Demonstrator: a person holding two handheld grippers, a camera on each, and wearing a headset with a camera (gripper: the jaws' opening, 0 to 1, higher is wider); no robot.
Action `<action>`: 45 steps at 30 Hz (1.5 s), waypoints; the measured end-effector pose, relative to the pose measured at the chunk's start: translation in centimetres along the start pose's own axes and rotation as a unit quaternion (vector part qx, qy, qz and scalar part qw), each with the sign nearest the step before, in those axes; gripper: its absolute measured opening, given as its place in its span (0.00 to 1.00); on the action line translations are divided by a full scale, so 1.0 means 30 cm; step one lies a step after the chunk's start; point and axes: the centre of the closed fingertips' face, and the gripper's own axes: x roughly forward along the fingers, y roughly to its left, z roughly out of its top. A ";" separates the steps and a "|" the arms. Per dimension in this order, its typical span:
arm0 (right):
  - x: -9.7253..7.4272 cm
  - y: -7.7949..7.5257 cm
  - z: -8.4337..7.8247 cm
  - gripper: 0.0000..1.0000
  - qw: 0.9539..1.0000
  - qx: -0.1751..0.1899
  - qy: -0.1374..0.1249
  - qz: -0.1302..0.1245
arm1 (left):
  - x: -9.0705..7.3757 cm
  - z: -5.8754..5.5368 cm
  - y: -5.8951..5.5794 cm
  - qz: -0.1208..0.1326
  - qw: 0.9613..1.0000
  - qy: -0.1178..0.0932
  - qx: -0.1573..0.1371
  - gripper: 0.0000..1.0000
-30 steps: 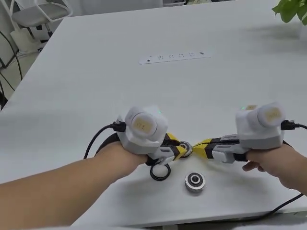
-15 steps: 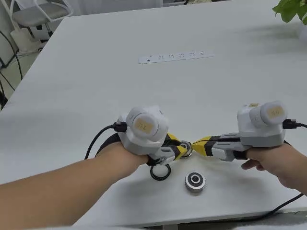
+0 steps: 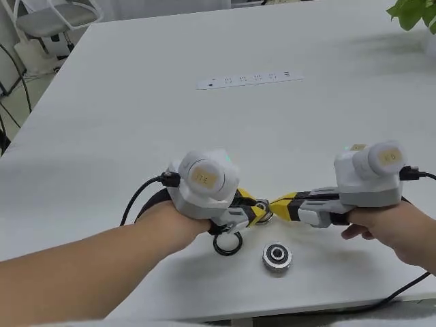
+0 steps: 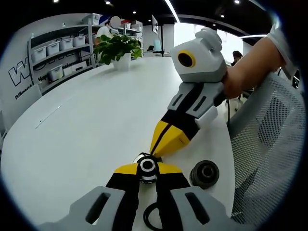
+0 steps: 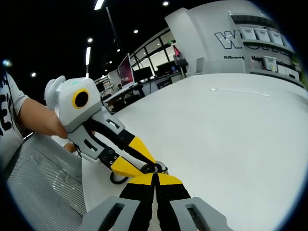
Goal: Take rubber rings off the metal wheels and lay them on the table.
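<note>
My left gripper is shut on a small metal wheel, held just above the table near its front edge. A black rubber ring runs around that wheel. My right gripper comes in from the right, its yellow tips shut on the ring at the wheel's rim. A loose black rubber ring lies on the table under the left gripper. A second wheel lies flat a little to its right.
A white power strip lies across the middle of the white table. A potted plant stands at the far right corner. Black cables trail from both grippers. A mesh chair is by the front edge.
The right gripper has risen slightly and edged left against the held wheel. The left gripper, the loose ring and the second wheel have stayed put.
</note>
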 end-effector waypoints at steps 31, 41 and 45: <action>0.001 0.006 0.013 0.00 1.000 -0.020 -0.008 0.008 | 0.001 0.001 0.002 -0.001 1.000 -0.002 -0.003 0.07; -0.007 -0.007 0.018 0.00 1.000 -0.016 -0.010 0.003 | -0.008 -0.002 -0.008 -0.008 1.000 0.009 0.009 0.10; -0.008 -0.010 0.021 0.00 1.000 -0.015 -0.011 0.003 | -0.022 0.004 -0.022 -0.013 1.000 0.007 0.020 0.16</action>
